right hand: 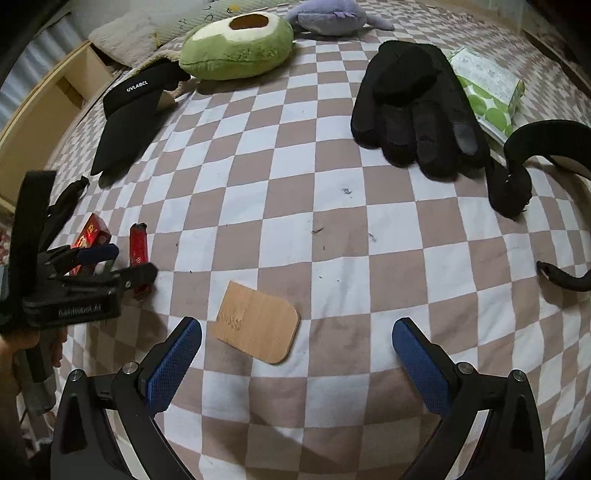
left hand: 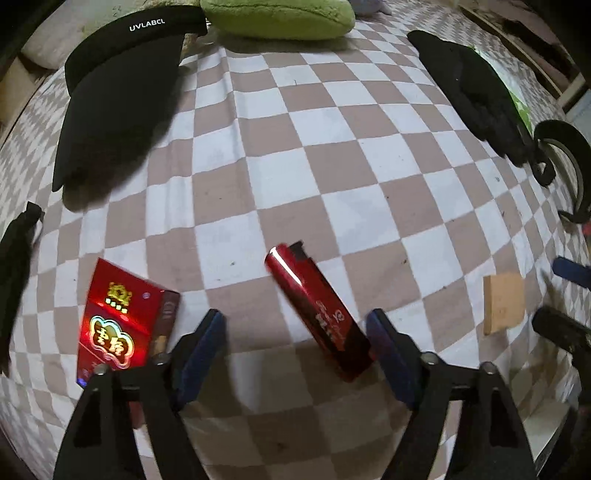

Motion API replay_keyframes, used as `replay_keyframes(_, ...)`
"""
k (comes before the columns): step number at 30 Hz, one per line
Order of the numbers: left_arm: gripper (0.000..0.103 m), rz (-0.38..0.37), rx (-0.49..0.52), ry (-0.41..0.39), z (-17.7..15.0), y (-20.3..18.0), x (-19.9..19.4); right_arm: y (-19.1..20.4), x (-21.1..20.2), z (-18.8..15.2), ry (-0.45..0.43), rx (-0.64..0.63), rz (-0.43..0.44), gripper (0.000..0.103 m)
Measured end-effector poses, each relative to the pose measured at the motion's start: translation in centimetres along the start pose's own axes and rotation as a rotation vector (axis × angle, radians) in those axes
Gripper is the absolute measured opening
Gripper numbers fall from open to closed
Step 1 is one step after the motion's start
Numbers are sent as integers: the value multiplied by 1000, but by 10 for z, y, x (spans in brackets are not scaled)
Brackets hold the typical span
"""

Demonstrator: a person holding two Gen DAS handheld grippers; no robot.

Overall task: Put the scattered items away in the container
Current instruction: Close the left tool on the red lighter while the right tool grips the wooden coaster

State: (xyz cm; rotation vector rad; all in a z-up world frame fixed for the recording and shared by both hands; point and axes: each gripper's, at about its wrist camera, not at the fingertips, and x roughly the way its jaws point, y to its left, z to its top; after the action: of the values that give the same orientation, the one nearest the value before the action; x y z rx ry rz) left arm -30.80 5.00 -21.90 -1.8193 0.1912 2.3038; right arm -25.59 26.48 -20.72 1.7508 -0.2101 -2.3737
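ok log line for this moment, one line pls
left gripper: open, around red lighter | right gripper: open, near wooden card | red box: on checkered sheet | container: not seen

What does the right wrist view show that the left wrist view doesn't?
Only the right wrist view shows the purple plush, the green-dotted tissue pack and the whole left gripper, jaws open by the red lighter. Only the left wrist view shows the lighter's print close up. Both show the red box, wooden card, black glove, visor and avocado plush.
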Motion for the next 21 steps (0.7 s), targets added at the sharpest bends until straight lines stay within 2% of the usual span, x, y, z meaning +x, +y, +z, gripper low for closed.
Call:
replay_keyframes(4, 58, -35, -21, -3, -4, 18, -6, 6, 10, 2, 20, 8, 11, 103)
replay_keyframes(6, 51, -48, -31, -3, -4, 25, -8, 8, 17, 3, 41, 27, 43, 92)
replay_keyframes(7, 48, -54, -37, -4, -5, 28, -8, 9, 20, 3, 54, 41, 58, 79)
replay_keyframes(8, 47, -60, -43, -5, -5, 32, -9, 10, 22, 3, 66, 54, 71, 76)
replay_keyframes(12, 46, -76, -66, -9, -6, 38, -10, 22, 28, 5, 74, 31, 30, 76)
replay_keyframes(18, 46, -55, -42, -15, -3, 31, -10, 43, 34, 0, 89, -89, -89, 76)
replay_keyframes(20, 45, -50, -33, -16, -2, 29, -10, 48, 34, -2, 93, -131, -107, 70)
replay_keyframes(21, 39, -48, -29, -17, -1, 27, -10, 49, 33, -2, 96, -147, -106, 67)
